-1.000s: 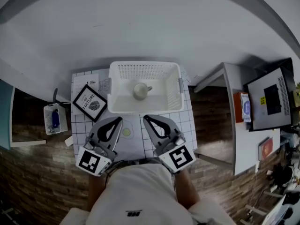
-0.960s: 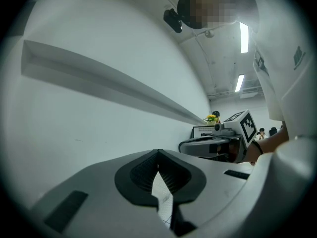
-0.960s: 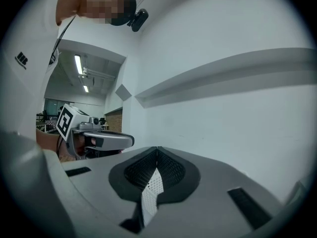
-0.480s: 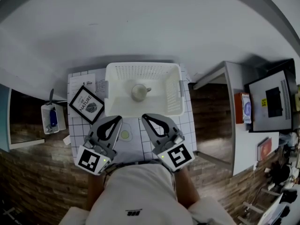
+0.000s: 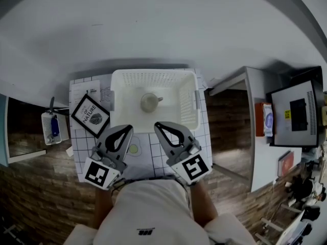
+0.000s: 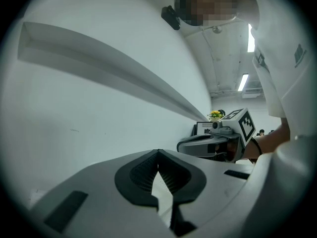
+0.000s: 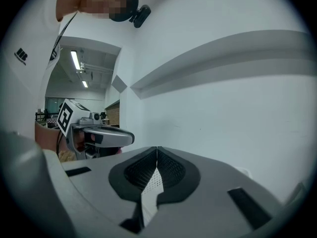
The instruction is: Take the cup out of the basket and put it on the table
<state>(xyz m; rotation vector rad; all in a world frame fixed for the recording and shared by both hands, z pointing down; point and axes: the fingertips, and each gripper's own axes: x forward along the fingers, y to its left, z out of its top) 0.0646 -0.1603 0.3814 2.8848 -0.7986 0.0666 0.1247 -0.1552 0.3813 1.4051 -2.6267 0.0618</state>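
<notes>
A pale cup (image 5: 149,102) with its handle to the right sits on the floor of the white perforated basket (image 5: 189,93) at the back of the gridded table (image 5: 202,131). Both grippers hover side by side over the table's front part, short of the basket. My left gripper (image 5: 127,128) is shut with nothing in it, tips meeting (image 6: 158,152). My right gripper (image 5: 158,125) is also shut and empty, tips together (image 7: 157,148). Both gripper views look up at a white wall; each shows the other gripper beside it.
A black-framed picture (image 5: 91,116) and a sheet of paper (image 5: 84,89) lie left of the basket. A small green-yellow disc (image 5: 134,148) lies on the table between the grippers. A small crate (image 5: 51,128) stands off the left edge; a desk with a monitor (image 5: 296,115) is at right.
The head view has drifted, so the basket and table sit slightly further left in the picture. Both grippers stay shut and keep their places over the table's front.
</notes>
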